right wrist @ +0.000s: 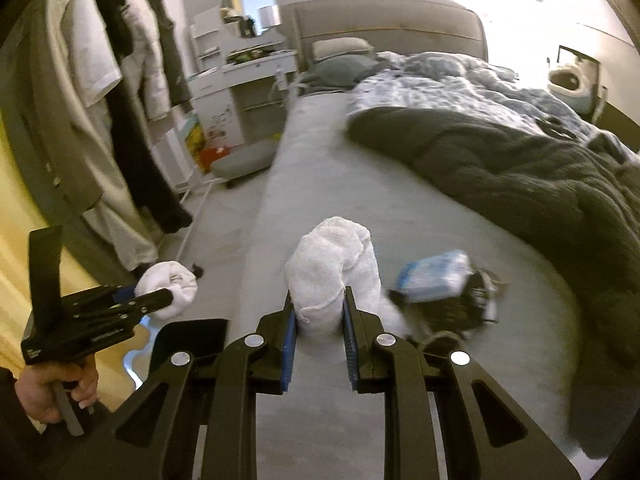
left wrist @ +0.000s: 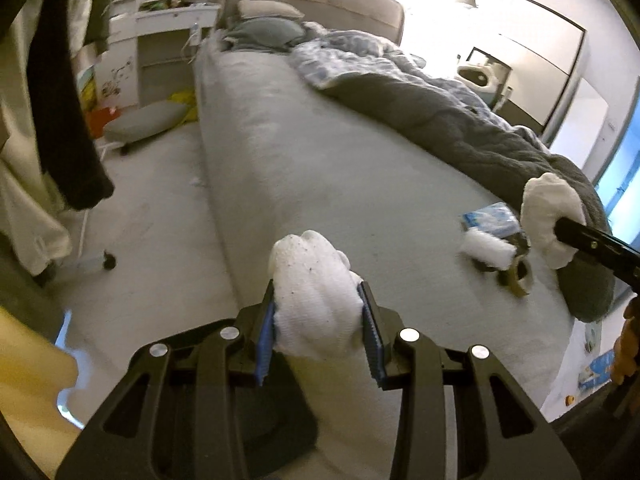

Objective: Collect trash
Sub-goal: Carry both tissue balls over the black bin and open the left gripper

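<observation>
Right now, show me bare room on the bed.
Free: the grey sheet strip between the bed's left edge and the dark duvet. Crowded: the near right, around the blue packet and tape roll.

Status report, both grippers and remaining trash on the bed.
Left gripper shut on white wad. Right gripper shut on second white wad. Blue packet and dark clutter on the bed. Nothing blocking.

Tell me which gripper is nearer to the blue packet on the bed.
Right. The right gripper hangs just beside the blue packet; the left gripper is farther off, near the bed's edge.
</observation>
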Demonstrator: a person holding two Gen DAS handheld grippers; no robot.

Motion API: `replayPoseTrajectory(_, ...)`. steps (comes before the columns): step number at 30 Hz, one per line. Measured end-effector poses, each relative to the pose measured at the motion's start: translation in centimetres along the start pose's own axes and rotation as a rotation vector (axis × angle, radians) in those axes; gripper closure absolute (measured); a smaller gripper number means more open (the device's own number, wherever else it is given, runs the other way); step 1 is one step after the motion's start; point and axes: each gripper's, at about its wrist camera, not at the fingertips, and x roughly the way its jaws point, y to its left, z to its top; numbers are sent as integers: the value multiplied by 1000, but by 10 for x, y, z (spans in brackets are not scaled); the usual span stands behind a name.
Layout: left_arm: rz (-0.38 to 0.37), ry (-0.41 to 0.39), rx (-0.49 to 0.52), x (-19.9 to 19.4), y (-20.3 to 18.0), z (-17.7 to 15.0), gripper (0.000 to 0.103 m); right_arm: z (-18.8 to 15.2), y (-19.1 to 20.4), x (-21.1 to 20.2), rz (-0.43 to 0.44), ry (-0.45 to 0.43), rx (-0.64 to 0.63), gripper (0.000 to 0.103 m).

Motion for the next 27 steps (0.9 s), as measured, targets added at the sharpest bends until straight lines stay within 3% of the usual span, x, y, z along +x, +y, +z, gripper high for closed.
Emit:
replayPoseTrajectory(13,70,117,-52,11,51,-18,62,6,68,35,112,68,-75,82)
replayPoseTrajectory(27,116,315,-86,41,95,-53,62,-1,123,81,183,167,-148,82)
